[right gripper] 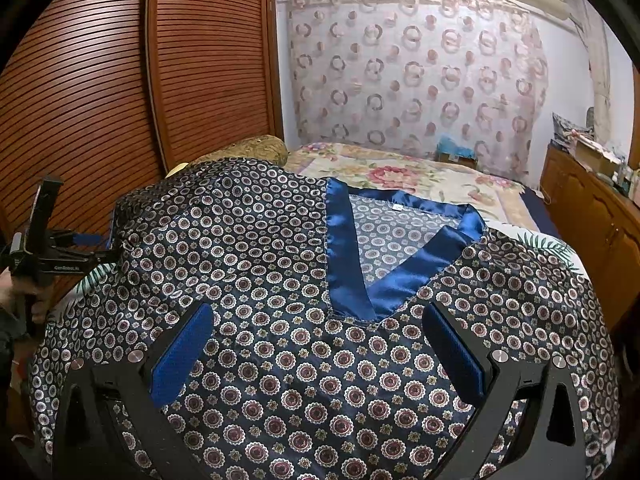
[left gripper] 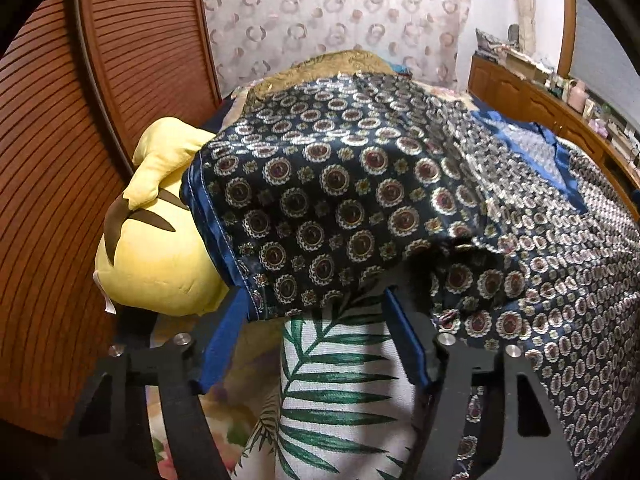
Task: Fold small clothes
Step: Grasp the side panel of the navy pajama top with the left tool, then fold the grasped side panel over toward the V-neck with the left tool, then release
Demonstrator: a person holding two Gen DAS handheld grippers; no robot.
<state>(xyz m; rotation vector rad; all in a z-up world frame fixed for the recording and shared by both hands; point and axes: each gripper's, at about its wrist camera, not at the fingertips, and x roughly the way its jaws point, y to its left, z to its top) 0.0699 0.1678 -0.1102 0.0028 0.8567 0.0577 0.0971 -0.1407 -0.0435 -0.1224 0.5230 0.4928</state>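
A dark navy satin top [right gripper: 312, 360] with round medallions and a bright blue V-neck band [right gripper: 360, 264] lies spread face up on the bed. My right gripper [right gripper: 318, 314] hovers open over its chest just below the V, both blue pads apart with cloth under them. The left sleeve [left gripper: 320, 208] drapes over a yellow plush toy [left gripper: 160, 248]. My left gripper [left gripper: 316, 304] stands open at the sleeve's hem, which hangs over both fingertips; the pads do not press it. In the right wrist view the left gripper [right gripper: 96, 254] sits at the sleeve's far left edge, held by a hand.
A leaf-print cloth [left gripper: 340, 380] lies under the sleeve. A floral bedspread [right gripper: 400, 172] stretches behind the top. Slatted wooden wardrobe doors [right gripper: 120, 92] stand on the left, a patterned curtain [right gripper: 420, 72] behind, and a cluttered wooden cabinet [right gripper: 592, 208] on the right.
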